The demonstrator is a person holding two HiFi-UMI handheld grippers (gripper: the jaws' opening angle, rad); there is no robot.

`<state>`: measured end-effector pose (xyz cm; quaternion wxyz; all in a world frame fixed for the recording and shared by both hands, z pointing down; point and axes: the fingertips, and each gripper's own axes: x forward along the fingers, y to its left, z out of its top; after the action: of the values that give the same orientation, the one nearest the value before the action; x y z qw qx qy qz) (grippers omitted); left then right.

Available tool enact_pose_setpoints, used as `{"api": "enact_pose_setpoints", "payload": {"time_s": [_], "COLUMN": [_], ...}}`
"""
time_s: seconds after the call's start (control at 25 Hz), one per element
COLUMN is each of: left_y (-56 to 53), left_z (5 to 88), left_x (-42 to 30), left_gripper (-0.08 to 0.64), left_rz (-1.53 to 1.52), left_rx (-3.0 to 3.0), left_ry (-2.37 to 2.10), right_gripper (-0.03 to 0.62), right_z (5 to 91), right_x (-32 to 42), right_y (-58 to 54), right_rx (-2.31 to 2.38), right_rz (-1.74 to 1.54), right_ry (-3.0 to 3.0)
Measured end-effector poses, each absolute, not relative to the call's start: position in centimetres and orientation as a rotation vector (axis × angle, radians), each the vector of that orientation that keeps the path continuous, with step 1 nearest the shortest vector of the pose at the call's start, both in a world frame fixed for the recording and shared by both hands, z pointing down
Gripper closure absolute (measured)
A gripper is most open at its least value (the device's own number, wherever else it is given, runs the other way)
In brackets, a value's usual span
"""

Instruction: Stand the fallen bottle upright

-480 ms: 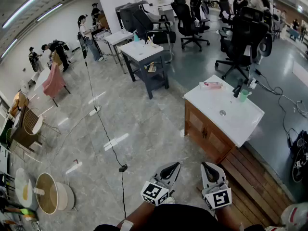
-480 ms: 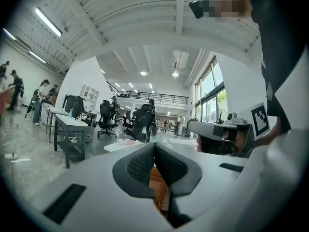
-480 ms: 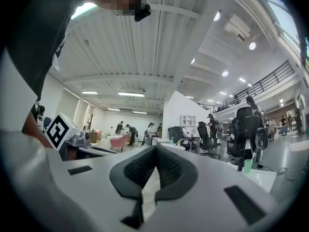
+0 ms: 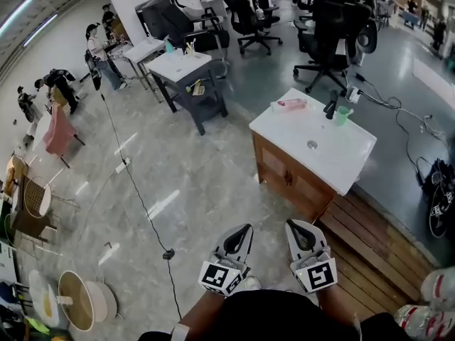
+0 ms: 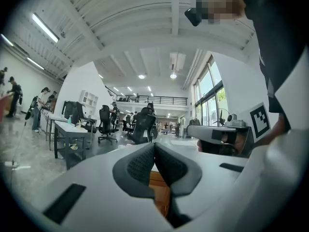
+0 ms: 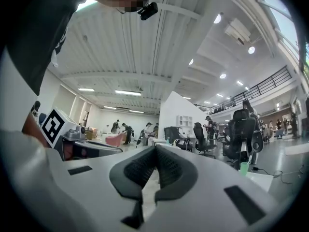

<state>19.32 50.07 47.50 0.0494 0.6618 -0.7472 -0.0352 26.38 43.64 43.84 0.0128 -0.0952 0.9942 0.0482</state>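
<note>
A pink bottle lies on its side near the far left corner of the white sink counter, which tops a wooden cabinet. My left gripper and right gripper are held side by side close to my body, well short of the counter, both pointing level toward it. In the left gripper view the dark pads meet at the tip with nothing between them. The right gripper's pads also meet with nothing held. The bottle does not show in either gripper view.
A black faucet and a green cup stand at the counter's far side, the drain mid-counter. Wooden planks lie right of the cabinet. A black cable runs over the floor at left. Office chairs, tables and people are farther off.
The head view has shifted: the counter and bottle now sit a little further left and higher in the picture. Both grippers stay shut in the same place near my body.
</note>
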Motion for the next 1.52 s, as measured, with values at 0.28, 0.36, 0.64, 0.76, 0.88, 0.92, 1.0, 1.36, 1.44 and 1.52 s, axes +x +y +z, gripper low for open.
{"api": "enact_pose_setpoints", "payload": {"time_s": [0.28, 0.36, 0.64, 0.76, 0.88, 0.92, 1.0, 1.36, 1.44, 1.52], "left_y": [50.6, 50.8, 52.6, 53.5, 53.8, 53.7, 53.2, 46.5, 44.4, 42.5], "left_z": [47.8, 47.8, 47.2, 46.5, 45.9, 45.9, 46.0, 46.4, 46.4, 46.1], "left_x": [17.1, 16.8, 13.4, 11.8, 11.1, 10.8, 10.0, 5.1, 4.1, 2.9], "left_gripper": [0.545, 0.545, 0.545, 0.545, 0.545, 0.545, 0.545, 0.387, 0.316, 0.276], "left_rz": [-0.095, -0.093, -0.131, -0.145, -0.133, -0.126, -0.102, -0.037, -0.024, -0.015], "left_rx": [2.016, 2.016, 1.993, 1.985, 2.0, 2.005, 2.013, 2.031, 2.028, 1.992], "left_ry": [-2.273, -2.272, -2.335, -2.367, -2.37, -2.372, -2.376, -2.343, -2.35, -2.386], "right_gripper": [0.58, 0.578, 0.577, 0.577, 0.577, 0.577, 0.577, 0.577, 0.577, 0.577], "right_z": [43.4, 42.8, 43.5, 43.5, 43.5, 43.5, 43.7, 42.8, 43.2, 43.0], "right_x": [24.2, 23.9, 21.1, 20.0, 19.2, 19.0, 18.3, 13.3, 12.7, 12.1], "right_y": [44.1, 43.7, 44.8, 45.7, 45.9, 45.8, 45.2, 39.0, 37.1, 34.9], "right_rx": [-0.341, -0.379, -0.361, -0.363, -0.374, -0.38, -0.394, -0.427, -0.428, -0.441], "right_rz": [0.094, 0.064, 0.049, 0.079, 0.089, 0.092, 0.099, 0.082, 0.098, 0.099], "right_ry": [3.039, 3.002, 3.038, 3.063, 3.071, 3.072, 3.07, 3.032, 3.066, 3.071]}}
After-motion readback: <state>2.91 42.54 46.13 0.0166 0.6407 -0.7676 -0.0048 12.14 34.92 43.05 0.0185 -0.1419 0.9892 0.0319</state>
